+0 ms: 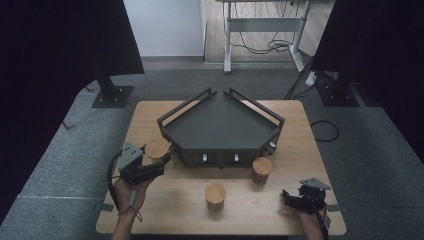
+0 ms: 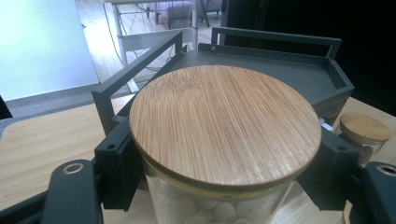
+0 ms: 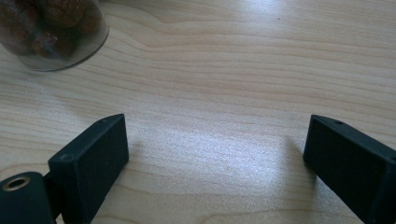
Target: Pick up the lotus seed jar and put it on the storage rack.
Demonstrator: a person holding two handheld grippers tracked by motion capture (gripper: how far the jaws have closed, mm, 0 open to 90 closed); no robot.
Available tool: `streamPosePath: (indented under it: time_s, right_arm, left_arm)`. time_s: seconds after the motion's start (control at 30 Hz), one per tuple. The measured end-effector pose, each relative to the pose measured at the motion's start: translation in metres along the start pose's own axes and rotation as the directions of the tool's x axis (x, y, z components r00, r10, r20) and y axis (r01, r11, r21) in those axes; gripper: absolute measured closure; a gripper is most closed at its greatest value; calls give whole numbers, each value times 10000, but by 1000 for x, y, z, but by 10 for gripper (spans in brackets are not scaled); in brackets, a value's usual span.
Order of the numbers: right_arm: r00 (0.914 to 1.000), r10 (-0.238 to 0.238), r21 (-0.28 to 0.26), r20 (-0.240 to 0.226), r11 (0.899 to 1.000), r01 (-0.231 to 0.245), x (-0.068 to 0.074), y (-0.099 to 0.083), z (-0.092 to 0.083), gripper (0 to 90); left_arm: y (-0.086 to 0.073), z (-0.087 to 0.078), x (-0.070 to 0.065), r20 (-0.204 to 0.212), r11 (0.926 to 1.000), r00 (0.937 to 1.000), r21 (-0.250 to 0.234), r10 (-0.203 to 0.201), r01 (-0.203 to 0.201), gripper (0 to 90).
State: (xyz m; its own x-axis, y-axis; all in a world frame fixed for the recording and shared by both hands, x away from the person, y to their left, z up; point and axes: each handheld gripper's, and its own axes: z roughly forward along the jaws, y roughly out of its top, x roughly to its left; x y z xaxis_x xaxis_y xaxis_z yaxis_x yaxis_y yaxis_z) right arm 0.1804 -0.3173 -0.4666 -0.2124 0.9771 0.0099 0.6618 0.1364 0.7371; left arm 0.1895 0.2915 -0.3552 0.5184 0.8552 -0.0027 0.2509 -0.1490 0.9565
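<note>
We see the dark tray (image 1: pixel 220 125) blocking the middle of the surface (image 1: pixel 300 150). Two jars (image 1: pixel 215 194) (image 1: pixel 262 170) stand before it, apart enough for fingers to pass between. Bare wood lies near the right gripper (image 1: pixel 295 199).

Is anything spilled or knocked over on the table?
No, nothing stands out. The three jars stand upright with lids on: one in the left hand-held gripper, two on the table. The tray sits flat.

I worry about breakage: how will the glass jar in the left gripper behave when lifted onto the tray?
The jar looks glass-walled, so probably slippery and fragile against the tray rail. Filled with pale round pieces, it is likely fairly heavy. The bamboo lid may come loose if tilted.
</note>
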Motion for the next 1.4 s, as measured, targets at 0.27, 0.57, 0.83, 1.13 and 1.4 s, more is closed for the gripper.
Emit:
streamPosePath:
  time_s: [0.27,0.57,0.83,1.13,1.4]
  right_arm:
    - [10000,-3,0,-5,10000,3,0,0,0,60]
    - [10000,-19,2,-21,10000,19,0,0,0,60]
    - [10000,-36,-3,-36,10000,36,0,0,0,60]
    - [10000,-36,-2,-44,10000,36,0,0,0,60]
    - [10000,-26,2,-44,10000,26,0,0,0,60]
  left_arm:
    - [6,5,0,-42,10000,10000,-41,73,-73,256]
    - [10,13,0,-52,9999,10000,-63,81,-81,256]
    - [15,20,1,-47,9999,9999,-64,122,-122,256]
    - [24,31,1,-105,9997,9997,-87,210,-211,257]
    - [29,42,1,-149,9998,9997,-84,198,-200,257]
